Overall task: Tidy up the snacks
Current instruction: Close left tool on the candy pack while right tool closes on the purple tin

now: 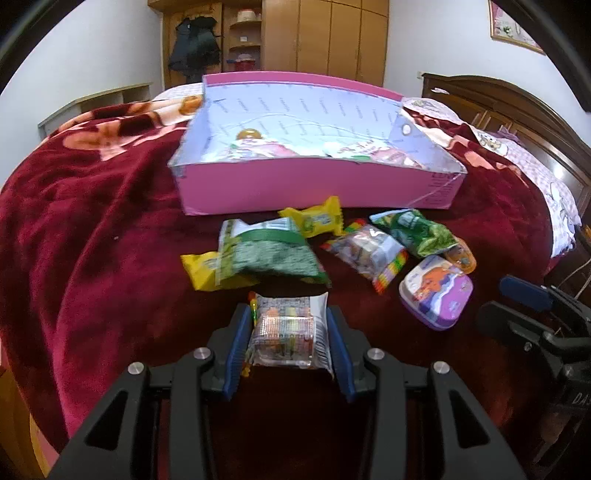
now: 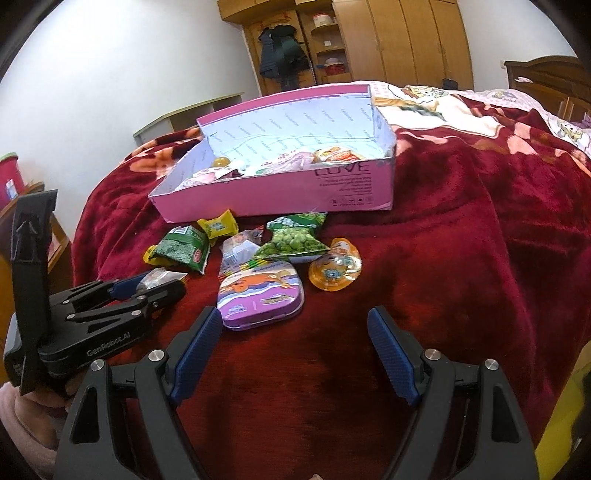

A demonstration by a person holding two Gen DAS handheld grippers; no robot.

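Observation:
My left gripper [image 1: 289, 314] is shut on a clear packet of coloured candy [image 1: 286, 332], its blue pads pressing both sides just above the red blanket. In the right wrist view that left gripper [image 2: 147, 286] sits low at the left with the packet [image 2: 159, 275] in it. The pink box [image 1: 295, 184] stands behind the pile, with several snacks inside. Loose in front of it lie a green packet [image 1: 269, 254], a yellow candy [image 1: 317, 219], a pea bag [image 2: 295, 240], a jelly cup [image 2: 334, 267] and a purple tin [image 2: 260, 295]. My right gripper [image 2: 293, 314] stands open and holds nothing, just short of the tin.
A dark red blanket [image 2: 461, 258] covers the bed. A wooden headboard [image 1: 517, 107] rises at the right and wardrobes [image 1: 325, 33] stand behind. A low shelf [image 2: 192, 114] stands by the left wall. A pink sleeve [image 2: 22, 435] shows at the lower left.

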